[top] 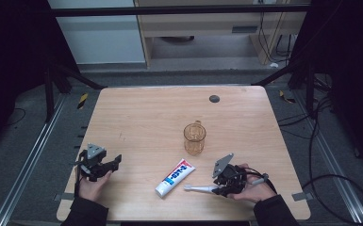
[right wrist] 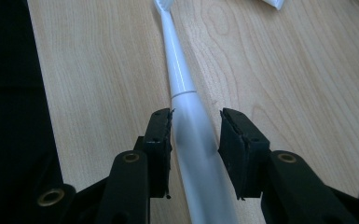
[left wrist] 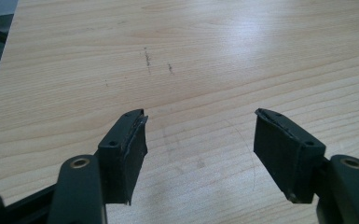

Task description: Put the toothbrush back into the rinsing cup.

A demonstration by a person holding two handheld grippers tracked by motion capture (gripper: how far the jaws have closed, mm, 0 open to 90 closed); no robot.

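1. Right gripper (right wrist: 195, 126) straddles the electric toothbrush (right wrist: 181, 84) handle lying on the table's (top: 136, 117) near right; jaws narrow, seemingly not yet pressing.
2. Left gripper (left wrist: 199, 140) idles wide, holding nothing.
3. Next: pinch, lift toward the amber cup (top: 194, 138) beyond the toothpaste (top: 175, 177).

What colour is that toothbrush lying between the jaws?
White all over; the toothbrush shows best in the right gripper view.
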